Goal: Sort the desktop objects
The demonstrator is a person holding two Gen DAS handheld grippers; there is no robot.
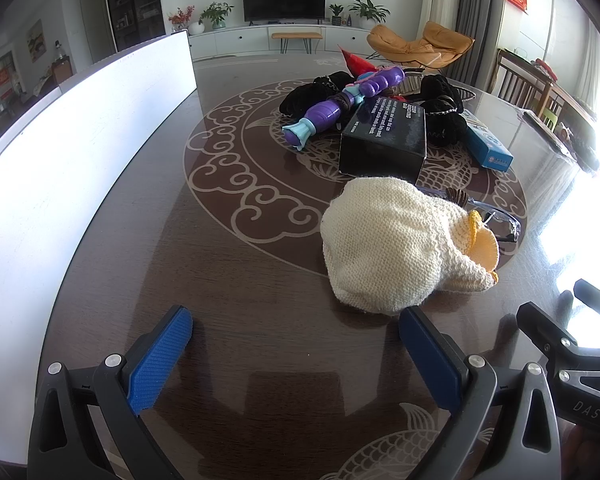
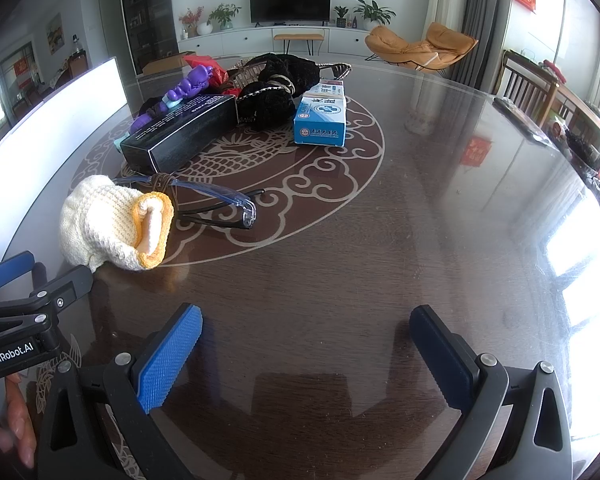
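The cream knitted pouch (image 1: 396, 244) lies just ahead-right of the left gripper (image 1: 296, 344), nearer than the right gripper (image 2: 306, 344); both fingers spread wide, empty

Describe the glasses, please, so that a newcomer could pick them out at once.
Start from the round pattern on the dark table. At its near edge lies a cream knitted pouch; the glasses rest against its yellow opening. They alone are see-through, with dark folded arms.
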